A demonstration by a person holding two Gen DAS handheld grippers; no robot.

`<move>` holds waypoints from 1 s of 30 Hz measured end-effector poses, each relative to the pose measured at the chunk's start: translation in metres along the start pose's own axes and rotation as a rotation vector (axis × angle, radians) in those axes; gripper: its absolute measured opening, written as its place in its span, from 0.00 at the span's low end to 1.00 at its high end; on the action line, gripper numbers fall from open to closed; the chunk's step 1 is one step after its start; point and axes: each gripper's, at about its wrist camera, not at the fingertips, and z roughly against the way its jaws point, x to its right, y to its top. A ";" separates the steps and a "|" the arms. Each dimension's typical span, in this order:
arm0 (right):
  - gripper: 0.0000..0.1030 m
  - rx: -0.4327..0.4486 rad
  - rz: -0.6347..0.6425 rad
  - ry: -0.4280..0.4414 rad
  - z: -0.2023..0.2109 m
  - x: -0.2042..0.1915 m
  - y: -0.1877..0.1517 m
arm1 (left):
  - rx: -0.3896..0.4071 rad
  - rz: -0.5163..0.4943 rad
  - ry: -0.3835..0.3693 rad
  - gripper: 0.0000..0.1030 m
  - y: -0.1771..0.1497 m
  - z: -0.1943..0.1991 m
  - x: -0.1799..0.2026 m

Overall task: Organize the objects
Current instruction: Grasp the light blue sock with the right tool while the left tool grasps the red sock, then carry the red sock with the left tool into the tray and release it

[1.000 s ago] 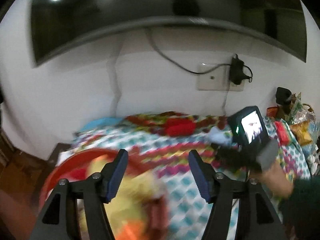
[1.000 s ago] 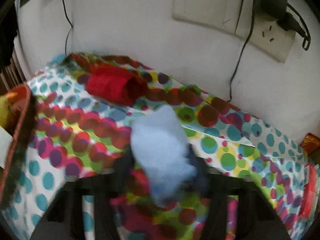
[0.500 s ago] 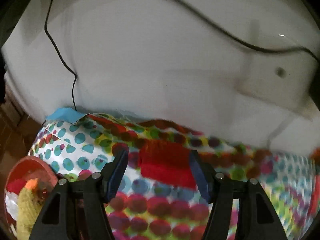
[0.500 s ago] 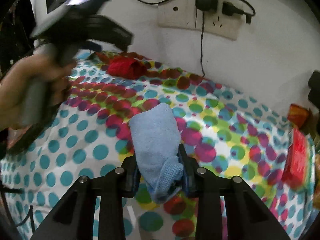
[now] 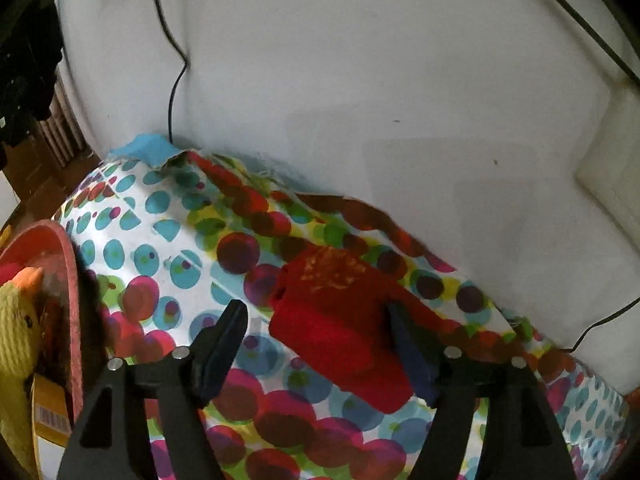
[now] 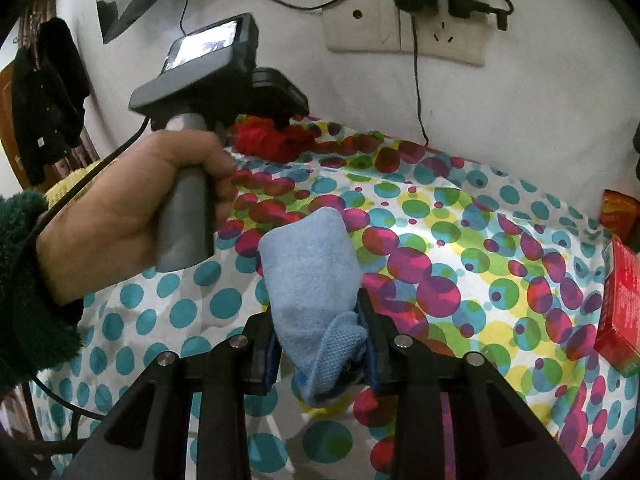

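A rolled red cloth (image 5: pixel 340 320) lies on the dotted tablecloth (image 5: pixel 160 264) close to the white wall. My left gripper (image 5: pixel 316 316) stands open around it, the right finger against its edge and the left finger apart from it. The right wrist view shows the same red cloth (image 6: pixel 272 140) at the back, with a hand (image 6: pixel 132 216) holding the left gripper's grey handle above it. My right gripper (image 6: pixel 320 316) is shut on a rolled light-blue cloth (image 6: pixel 308 276), held up off the tablecloth (image 6: pixel 460 248).
A red basket (image 5: pixel 68 280) at the left edge holds a yellow knitted toy (image 5: pixel 16 344). A red box (image 6: pixel 618 304) and an orange packet (image 6: pixel 616 208) lie at the right. Cables and a wall socket (image 6: pixel 404 20) hang on the wall behind.
My left gripper swung from over the basket to the back of the table and dropped down around the red cloth. The right gripper drew back with the blue cloth, then held still.
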 end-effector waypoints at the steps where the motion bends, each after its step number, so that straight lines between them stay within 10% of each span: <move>1: 0.30 -0.007 -0.007 0.003 -0.001 0.001 0.000 | -0.009 -0.024 -0.001 0.73 0.000 -0.004 0.003; 7: 0.31 -0.022 -0.039 0.012 -0.004 0.007 0.000 | -0.058 0.043 -0.124 0.72 0.002 -0.022 -0.009; 13: 0.31 -0.031 -0.037 0.002 -0.006 0.006 0.000 | -0.042 -0.055 -0.221 0.33 0.005 -0.017 -0.004; 30: 0.33 -0.080 0.017 -0.098 -0.015 -0.008 -0.003 | -0.020 -0.268 -0.303 0.31 -0.028 0.075 -0.011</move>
